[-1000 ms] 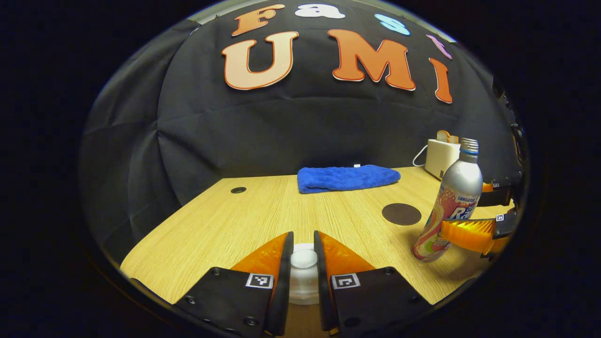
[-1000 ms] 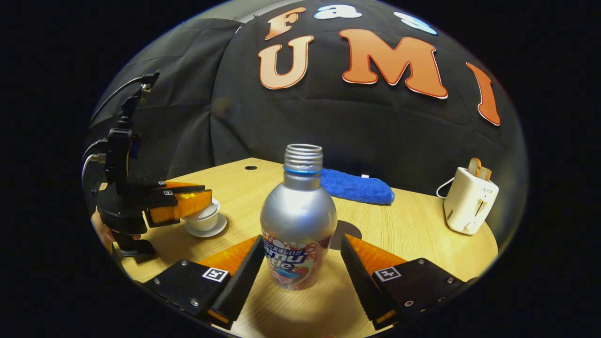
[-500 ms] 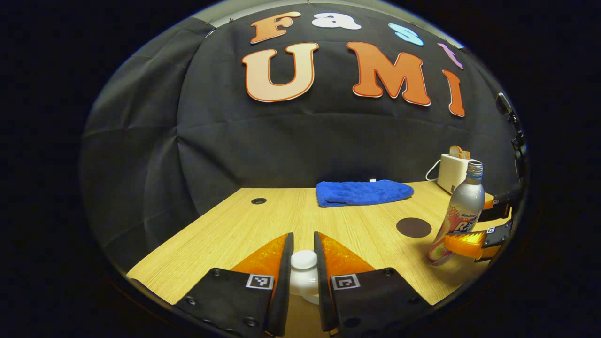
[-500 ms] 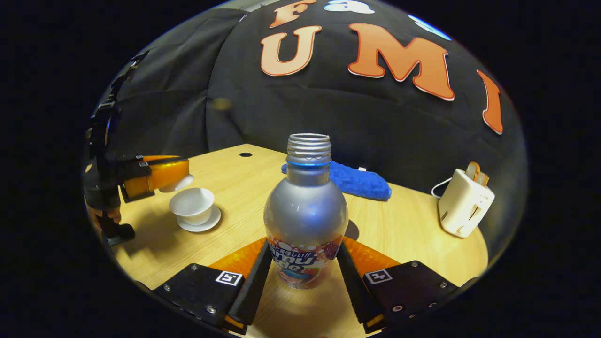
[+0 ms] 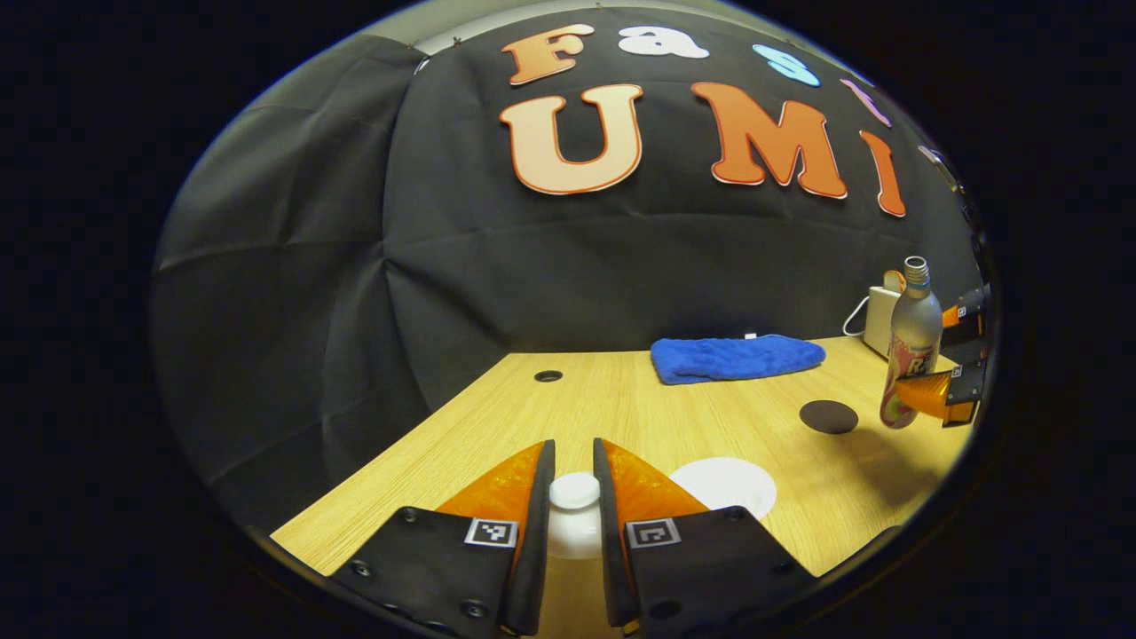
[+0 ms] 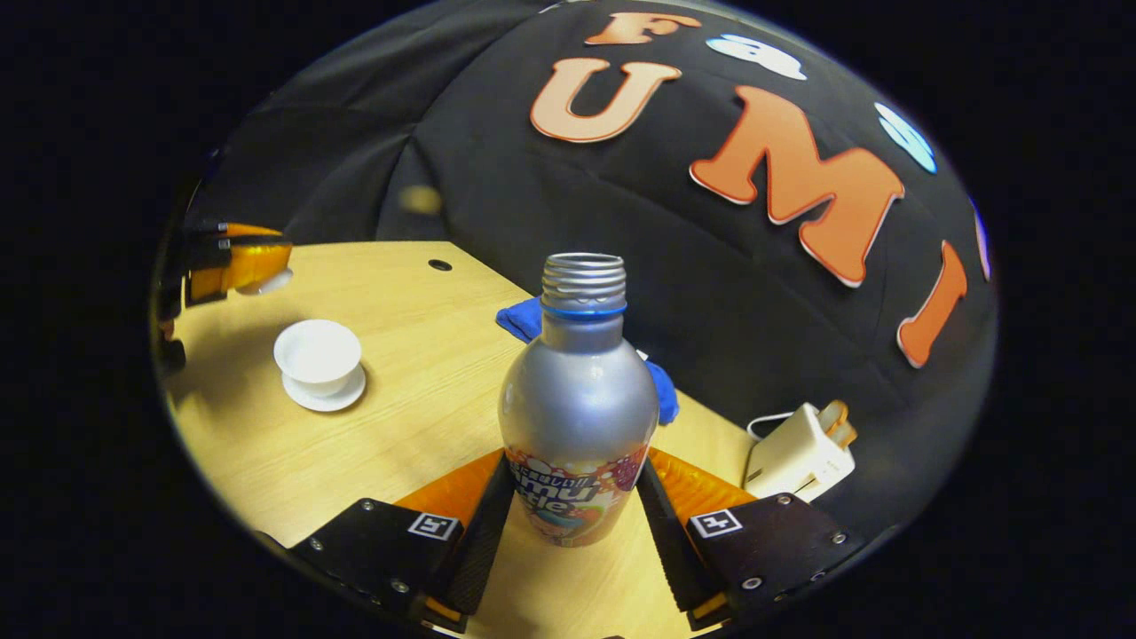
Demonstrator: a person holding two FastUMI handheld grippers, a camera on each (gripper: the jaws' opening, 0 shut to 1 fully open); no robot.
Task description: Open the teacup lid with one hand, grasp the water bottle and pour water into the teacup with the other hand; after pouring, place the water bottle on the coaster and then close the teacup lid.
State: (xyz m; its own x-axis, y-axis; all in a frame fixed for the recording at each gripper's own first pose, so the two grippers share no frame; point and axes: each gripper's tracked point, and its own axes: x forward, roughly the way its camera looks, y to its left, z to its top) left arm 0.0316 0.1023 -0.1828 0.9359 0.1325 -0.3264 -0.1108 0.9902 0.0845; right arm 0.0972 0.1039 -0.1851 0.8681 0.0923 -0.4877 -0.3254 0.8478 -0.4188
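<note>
Left gripper (image 5: 574, 497) jaws pinch lid (image 5: 574, 490); right gripper (image 6: 575, 506) jaws clamp water bottle (image 6: 577, 417) (uncapped). Pour pending: carry bottle mouth over teacup (image 6: 317, 353), left of jaws.

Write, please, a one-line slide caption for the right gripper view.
Right gripper grips the silver water bottle above the wooden table; the uncovered white teacup waits on its saucer.

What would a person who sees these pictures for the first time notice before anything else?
Probably the silver water bottle, large in the middle of the right gripper view, clamped between the right gripper fingers with its cap off. Next, the open white teacup on its saucer at the left of the table. In the left gripper view, the left gripper holds the white lid by its knob.
</note>
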